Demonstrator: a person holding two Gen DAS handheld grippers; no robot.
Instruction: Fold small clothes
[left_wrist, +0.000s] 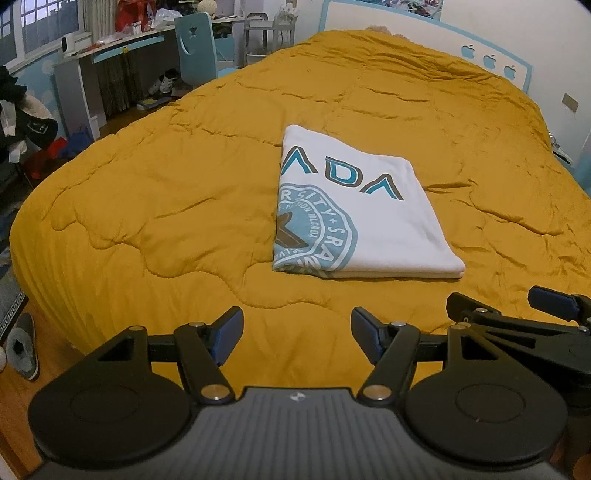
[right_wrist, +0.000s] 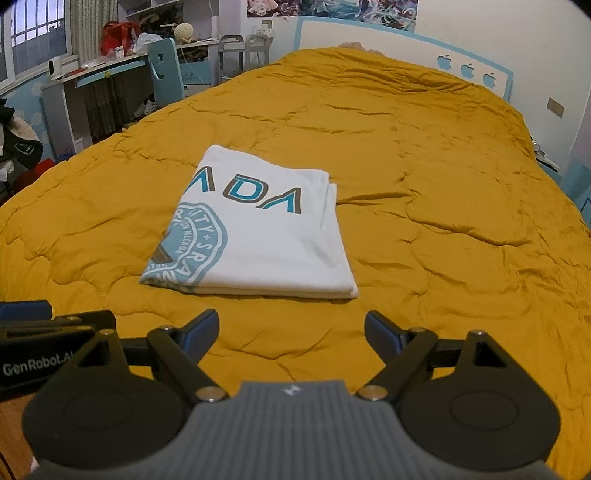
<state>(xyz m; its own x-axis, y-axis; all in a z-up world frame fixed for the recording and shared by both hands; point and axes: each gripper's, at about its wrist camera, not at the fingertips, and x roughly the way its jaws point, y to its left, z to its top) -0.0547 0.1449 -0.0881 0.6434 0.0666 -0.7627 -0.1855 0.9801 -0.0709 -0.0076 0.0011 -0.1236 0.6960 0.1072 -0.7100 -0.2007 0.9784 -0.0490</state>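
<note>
Folded T-shirt (left_wrist: 354, 218) mid-quilt (left_wrist: 166, 206), bare bedding around every edge.

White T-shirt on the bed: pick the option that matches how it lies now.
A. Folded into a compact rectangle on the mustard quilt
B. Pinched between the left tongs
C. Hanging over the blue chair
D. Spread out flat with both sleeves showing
A. The white T-shirt lies as a layered rectangle with stacked edges on the mustard quilt, clear of both tongs.

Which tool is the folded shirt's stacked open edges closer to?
The right tool: the folded white printed T-shirt shows its layered edges on that side, while its smooth folded edge faces the left tool.
</note>
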